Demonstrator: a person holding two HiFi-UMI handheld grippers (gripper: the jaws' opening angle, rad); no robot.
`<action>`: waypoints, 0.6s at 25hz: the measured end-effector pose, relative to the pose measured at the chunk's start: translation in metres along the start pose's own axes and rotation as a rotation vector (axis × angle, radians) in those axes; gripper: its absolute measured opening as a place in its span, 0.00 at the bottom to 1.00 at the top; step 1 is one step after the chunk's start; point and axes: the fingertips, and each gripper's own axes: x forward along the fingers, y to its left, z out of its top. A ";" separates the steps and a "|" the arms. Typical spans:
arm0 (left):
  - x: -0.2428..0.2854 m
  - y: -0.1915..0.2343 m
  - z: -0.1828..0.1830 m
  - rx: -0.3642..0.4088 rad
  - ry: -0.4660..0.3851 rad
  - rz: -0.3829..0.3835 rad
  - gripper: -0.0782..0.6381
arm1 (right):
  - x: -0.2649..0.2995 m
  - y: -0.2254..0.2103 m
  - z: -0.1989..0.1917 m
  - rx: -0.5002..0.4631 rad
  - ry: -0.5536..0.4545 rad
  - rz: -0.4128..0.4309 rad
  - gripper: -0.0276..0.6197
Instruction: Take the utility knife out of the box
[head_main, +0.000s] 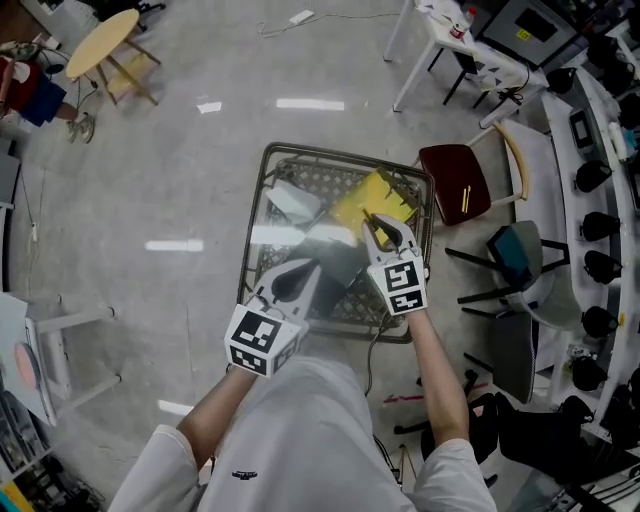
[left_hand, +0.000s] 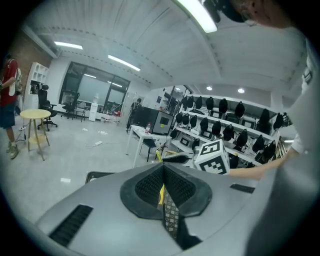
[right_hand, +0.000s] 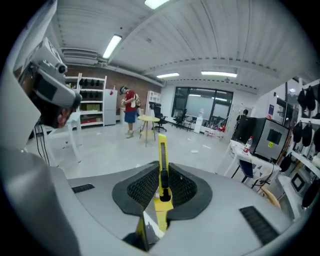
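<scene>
Right gripper view: the right gripper (right_hand: 161, 184) is clamped on the utility knife (right_hand: 162, 162). The knife is a slim, flat yellow plastic bar with a black slider set in a long slot. It stands straight up between the two dark, ribbed pads, and its upper end pokes out past them against the pale room. The grey shell around the pads is smooth and matt, with a slotted vent on either side. In the head view this gripper sits just right of centre, its black-and-white marker cube toward the person, and its tips are over the lower right edge of the yellow box (head_main: 372, 198). The box looks like flat cardboard and lies at an angle in the upper right part of the table (head_main: 268, 160). The table has a thin rectangular metal rim and a woven lattice top with a glossy sheen. The knife is therefore up in the jaws, not lying in the box. A white, crumpled, angular piece (head_main: 293, 203) lies at the upper left of the lattice. The left gripper (head_main: 297, 280) is at the table's lower left edge with its own marker cube nearest the person. In the left gripper view its ribbed pads meet in a closed V with nothing gripped, and only a sliver of lattice and yellow shows through the seam.
</scene>
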 end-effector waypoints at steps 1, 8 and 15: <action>-0.001 -0.001 0.002 0.001 -0.005 -0.001 0.11 | -0.010 0.001 0.011 0.012 -0.028 -0.009 0.12; -0.013 -0.009 0.013 0.006 -0.038 -0.008 0.11 | -0.078 0.007 0.075 0.052 -0.190 -0.077 0.12; -0.024 -0.010 0.025 0.011 -0.079 0.001 0.11 | -0.135 0.009 0.121 0.074 -0.313 -0.149 0.12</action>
